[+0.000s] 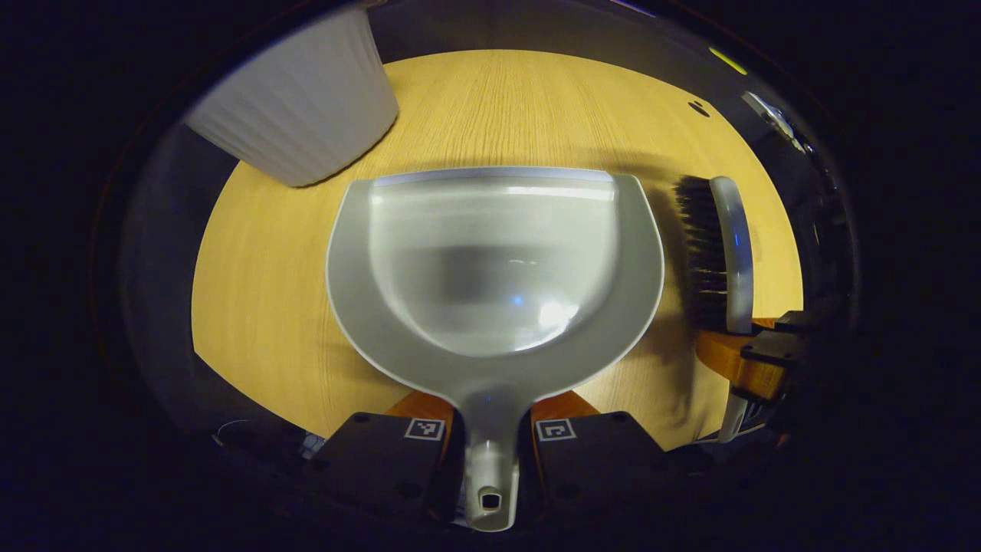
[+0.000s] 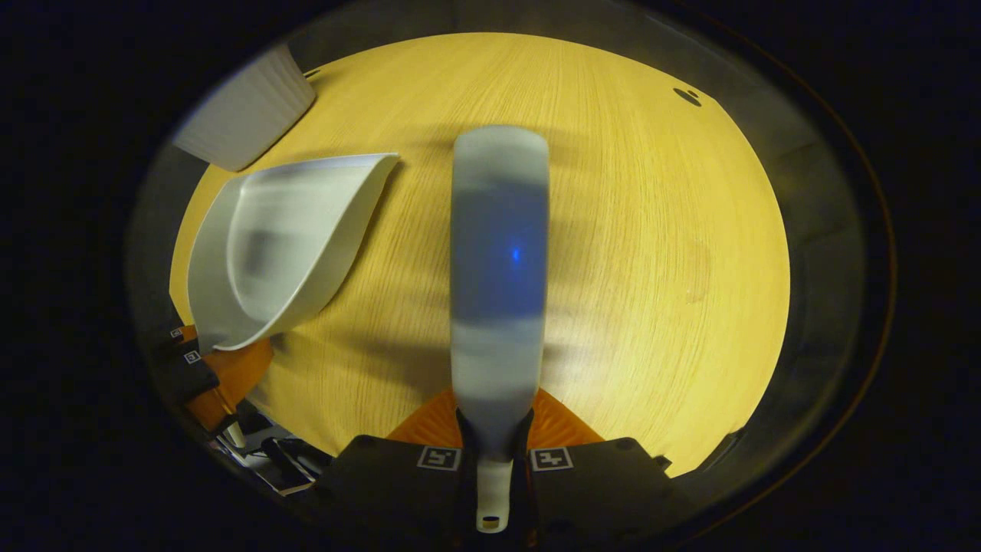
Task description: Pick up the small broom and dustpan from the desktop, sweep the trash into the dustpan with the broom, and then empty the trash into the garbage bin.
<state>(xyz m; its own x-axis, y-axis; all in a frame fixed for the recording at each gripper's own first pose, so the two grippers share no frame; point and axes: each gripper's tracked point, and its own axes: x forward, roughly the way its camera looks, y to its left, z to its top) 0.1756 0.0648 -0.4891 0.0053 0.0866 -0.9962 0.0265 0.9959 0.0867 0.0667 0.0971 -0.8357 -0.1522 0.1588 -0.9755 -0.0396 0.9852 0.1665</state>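
On a wooden desktop (image 1: 260, 291), from left to right, a white ribbed garbage bin (image 1: 306, 100) stands at eleven o'clock in the left gripper view, the grey dustpan (image 1: 494, 261) sits at centre and the small broom (image 1: 724, 253) stands on its bristles at three o'clock. The pan looks empty and no trash can be made out on the wood, so a sweep begun here may gather nothing; a tilt of the pan near the bin could also knock it, a judgement only. The left gripper (image 1: 490, 437) has its fingers closed on the dustpan's handle. In the right gripper view, the right gripper (image 2: 494, 452) clamps the broom's handle, its back running toward twelve o'clock.
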